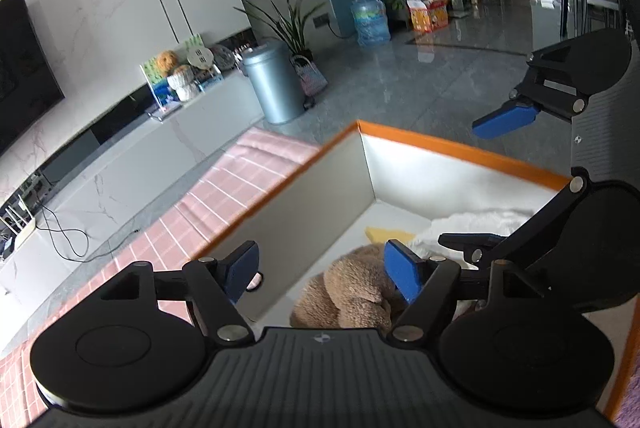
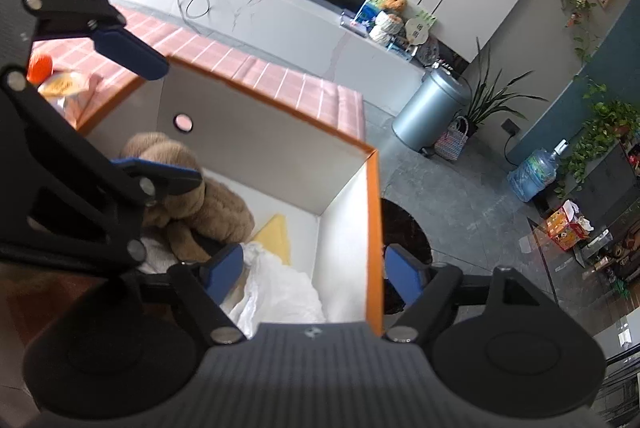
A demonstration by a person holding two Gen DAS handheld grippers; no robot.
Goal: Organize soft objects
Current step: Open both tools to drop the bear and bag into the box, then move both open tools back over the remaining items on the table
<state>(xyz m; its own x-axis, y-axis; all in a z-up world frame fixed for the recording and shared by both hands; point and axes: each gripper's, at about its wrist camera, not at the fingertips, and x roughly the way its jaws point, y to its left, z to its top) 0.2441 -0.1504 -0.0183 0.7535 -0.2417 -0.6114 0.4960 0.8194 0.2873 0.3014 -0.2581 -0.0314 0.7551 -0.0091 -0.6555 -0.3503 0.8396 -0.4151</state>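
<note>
An open box with an orange rim (image 1: 460, 145) (image 2: 373, 228) and white inner walls holds a brown plush toy (image 1: 352, 292) (image 2: 208, 205), a yellow soft piece (image 1: 384, 234) (image 2: 276, 236) and a white fluffy cloth (image 1: 476, 222) (image 2: 280, 292). My left gripper (image 1: 322, 274) (image 2: 150, 113) is open above the box's left wall, one finger outside it and the other over the plush toy. Over the opposite wall my right gripper (image 2: 312, 276) (image 1: 486, 179) is open, with one finger above the white cloth and the other outside the rim. Neither holds anything.
The box stands on a pink checked cloth (image 1: 224, 195) (image 2: 256, 67). An orange-capped item with a snack packet (image 2: 48, 75) lies beside the box. A grey bin (image 1: 272, 83), a water jug (image 1: 370, 17), plants and a low marble cabinet (image 1: 160, 147) stand beyond it.
</note>
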